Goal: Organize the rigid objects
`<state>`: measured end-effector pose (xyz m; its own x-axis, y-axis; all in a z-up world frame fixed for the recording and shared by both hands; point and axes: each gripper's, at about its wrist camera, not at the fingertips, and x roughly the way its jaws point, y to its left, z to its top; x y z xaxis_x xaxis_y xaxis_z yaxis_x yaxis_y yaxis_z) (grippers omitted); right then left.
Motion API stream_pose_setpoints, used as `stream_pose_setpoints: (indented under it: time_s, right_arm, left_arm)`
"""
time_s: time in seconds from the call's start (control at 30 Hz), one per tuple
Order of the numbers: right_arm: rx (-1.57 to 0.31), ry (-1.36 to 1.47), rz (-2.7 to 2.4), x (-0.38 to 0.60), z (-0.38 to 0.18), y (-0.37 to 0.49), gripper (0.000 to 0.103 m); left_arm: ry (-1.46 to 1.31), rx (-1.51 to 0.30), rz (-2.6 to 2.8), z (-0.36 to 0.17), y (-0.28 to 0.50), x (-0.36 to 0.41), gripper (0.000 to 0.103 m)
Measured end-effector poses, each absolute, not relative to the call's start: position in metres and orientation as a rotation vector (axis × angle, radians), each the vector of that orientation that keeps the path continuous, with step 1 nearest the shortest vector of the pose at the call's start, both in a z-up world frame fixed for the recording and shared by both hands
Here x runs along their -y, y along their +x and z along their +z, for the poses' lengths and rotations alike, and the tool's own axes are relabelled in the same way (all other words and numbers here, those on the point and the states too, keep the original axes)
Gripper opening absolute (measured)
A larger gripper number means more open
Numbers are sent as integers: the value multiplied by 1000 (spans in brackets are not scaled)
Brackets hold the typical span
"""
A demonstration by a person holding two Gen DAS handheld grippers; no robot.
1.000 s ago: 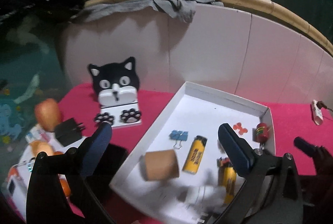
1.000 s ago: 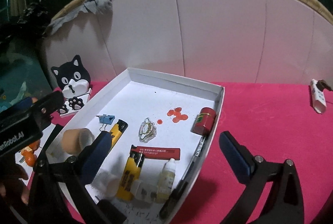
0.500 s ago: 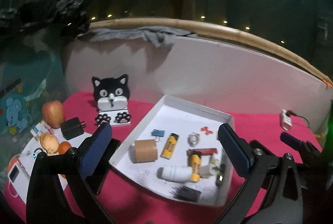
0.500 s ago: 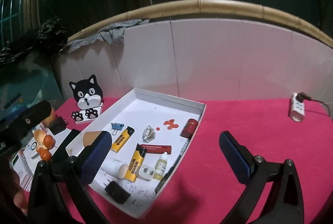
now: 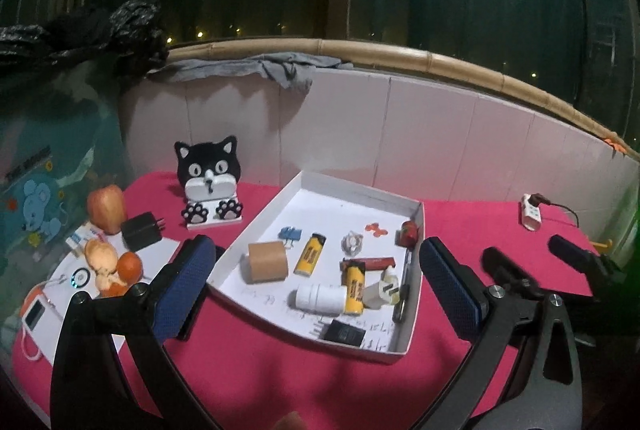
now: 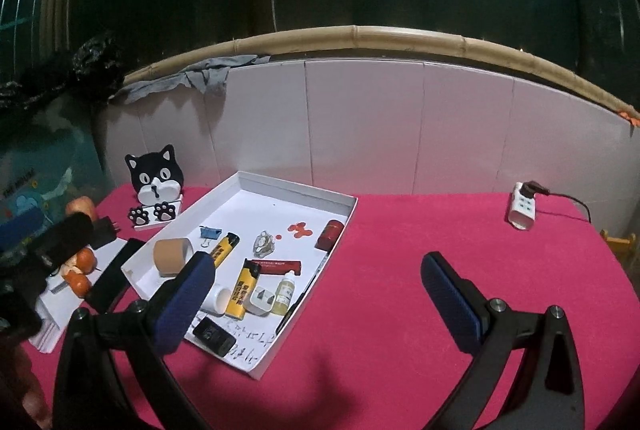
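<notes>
We hold both grippers up and back from the white tray (image 5: 414, 230), which lies flat on the pink cloth (image 6: 400, 270). Our left gripper (image 5: 316, 270) has its jaws spread wide and grips nothing; in its view the tray shows between the two blue pads, beyond the tips and clear of them. Our right gripper (image 6: 316, 278) is likewise wide apart and empty, with the tray at about ten o'clock from the midpoint of its jaws, partly behind the left pad.

Inside the tray we see the rigid things lying loose. The brown tape roll (image 5: 267, 262) lies on its side at the tray's nine o'clock edge, with a blue binder clip (image 5: 291, 233) just beyond it. A yellow lighter (image 5: 311, 259) lies near the centre, and a second yellow lighter (image 5: 354, 290) lies at about five o'clock from it, touching a white bottle (image 5: 320, 297) lying on its side. A white plug (image 5: 384, 290) sits just beside that second lighter, and a black adapter (image 5: 344, 332) lies at the tray's six o'clock end. A small red can (image 5: 408, 233) rests against the tray's three o'clock wall.

Outside the tray, at about ten o'clock, stands a black cat holder (image 5: 210, 186). A white power strip (image 6: 522, 210) lies well apart at two o'clock.
</notes>
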<state>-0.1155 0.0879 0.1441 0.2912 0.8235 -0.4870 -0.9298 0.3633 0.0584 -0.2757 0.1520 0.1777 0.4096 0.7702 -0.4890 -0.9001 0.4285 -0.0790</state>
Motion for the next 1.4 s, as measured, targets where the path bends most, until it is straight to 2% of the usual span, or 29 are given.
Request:
stream_pose_setpoints:
  time_s: [0.53, 0.87, 1.4]
  right_arm:
    - [-395, -162, 1151, -37, 165, -116, 103]
    - [-399, -131, 1155, -16, 170, -116, 103]
    - [-392, -116, 1173, 17, 180, -128, 103]
  left_arm:
    - [-296, -468, 1152, 178, -279, -126, 103]
    - [-301, -411, 1102, 187, -285, -97, 103]
    - [-335, -468, 1102, 186, -290, -76, 103]
